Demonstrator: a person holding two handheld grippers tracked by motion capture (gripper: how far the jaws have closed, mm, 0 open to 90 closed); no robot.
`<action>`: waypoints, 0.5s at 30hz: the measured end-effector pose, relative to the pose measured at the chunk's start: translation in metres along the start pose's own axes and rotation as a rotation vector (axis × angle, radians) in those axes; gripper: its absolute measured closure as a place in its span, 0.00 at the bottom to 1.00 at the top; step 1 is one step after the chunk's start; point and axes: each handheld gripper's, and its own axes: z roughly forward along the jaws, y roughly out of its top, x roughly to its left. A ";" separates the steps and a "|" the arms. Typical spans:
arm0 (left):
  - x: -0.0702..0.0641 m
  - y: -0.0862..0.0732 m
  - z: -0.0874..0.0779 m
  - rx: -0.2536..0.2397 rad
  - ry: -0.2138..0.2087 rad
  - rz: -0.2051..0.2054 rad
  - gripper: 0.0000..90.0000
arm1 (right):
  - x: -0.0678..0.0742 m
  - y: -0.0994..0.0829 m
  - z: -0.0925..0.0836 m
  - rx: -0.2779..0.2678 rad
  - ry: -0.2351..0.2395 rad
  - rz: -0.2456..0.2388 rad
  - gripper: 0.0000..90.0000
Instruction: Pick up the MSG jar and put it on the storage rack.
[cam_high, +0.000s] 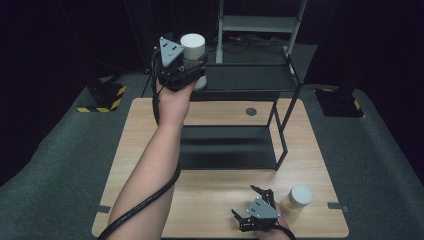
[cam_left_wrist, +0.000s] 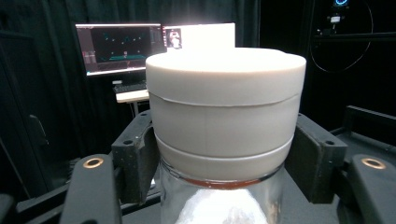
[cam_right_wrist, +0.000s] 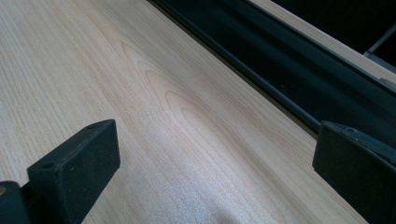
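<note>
- The left gripper (cam_high: 192, 65) is at the top shelf (cam_high: 240, 77) of the black rack, its jaws one on each side of a jar (cam_left_wrist: 224, 130) with a white lid. In the left gripper view the pads (cam_left_wrist: 315, 158) stand right beside the jar's lid and neck; a thin gap seems to show, so the grip looks loose or just let go.
- The jar appears to stand upright at the near left end of the shelf. Judging by this, the step is setting it down there.
- To do it well: make sure the base sits flat and well in from the edge, widen the jaws evenly so neither pad drags the lid, then draw the hand straight back.
- Risk: a pad catching the lid rim could tip the jar off the shelf.
- The right gripper (cam_high: 255, 212) rests low over the wooden table (cam_right_wrist: 140, 93) with its jaws wide and nothing between them.
- A second jar (cam_high: 297, 200) stands just beside it on the table, likely next.
</note>
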 end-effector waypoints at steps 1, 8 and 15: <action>0.000 0.000 0.000 0.000 -0.001 -0.004 0.34 | 0.000 0.000 0.000 0.001 0.001 0.000 0.00; -0.007 0.005 0.003 0.019 0.002 -0.019 0.12 | 0.000 0.000 0.000 0.000 0.002 -0.001 0.00; -0.013 0.006 -0.001 0.027 0.013 -0.021 0.00 | 0.000 0.000 0.000 0.000 0.003 -0.004 0.00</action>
